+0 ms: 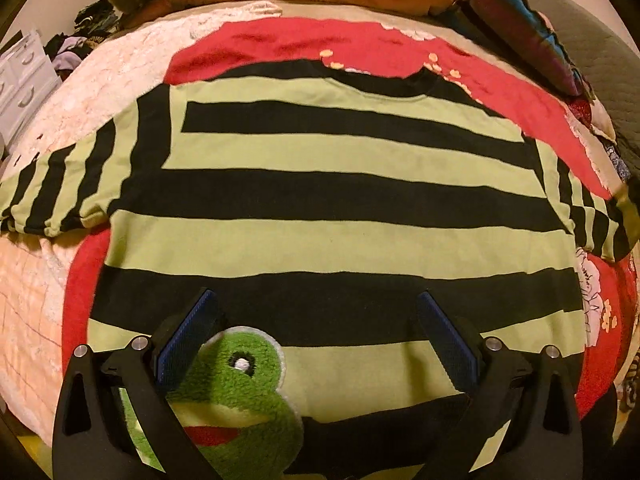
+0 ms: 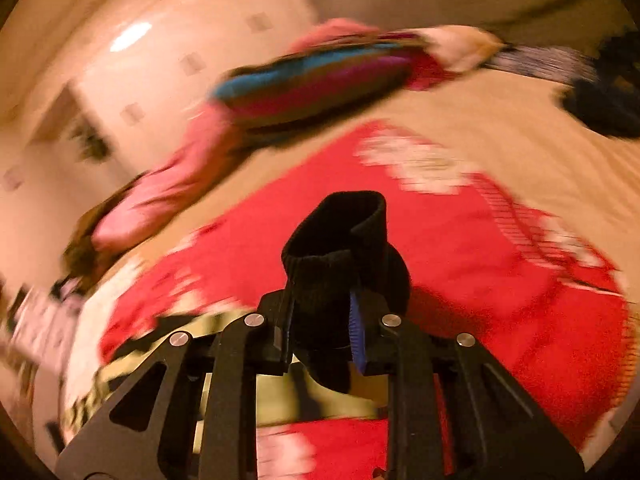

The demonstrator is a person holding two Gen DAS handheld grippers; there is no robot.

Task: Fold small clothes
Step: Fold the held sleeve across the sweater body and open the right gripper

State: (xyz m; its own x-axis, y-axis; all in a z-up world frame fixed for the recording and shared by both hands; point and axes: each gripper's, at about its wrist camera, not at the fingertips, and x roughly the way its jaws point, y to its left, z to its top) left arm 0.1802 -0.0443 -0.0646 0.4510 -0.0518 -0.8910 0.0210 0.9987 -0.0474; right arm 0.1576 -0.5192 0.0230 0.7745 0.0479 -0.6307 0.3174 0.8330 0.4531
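Striped sweater (image 1: 320, 184) flat under spread fingers (image 1: 188, 340)

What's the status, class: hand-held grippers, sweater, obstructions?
Left hand-held gripper open above striped sweater, spread flat. Right hand-held gripper shut on black cuff. Frog patch at hem; nothing blocking.

Left gripper (image 1: 316, 344): matte black linkage arms with triangular cutouts, round silver pivot screws showing at each joint, blue ribbed pads (image 1: 182, 344) lining the inner finger faces. Right gripper (image 2: 320, 336): same black frame, four silver screws catching light, blue pad edge (image 2: 357, 334) peeking out.
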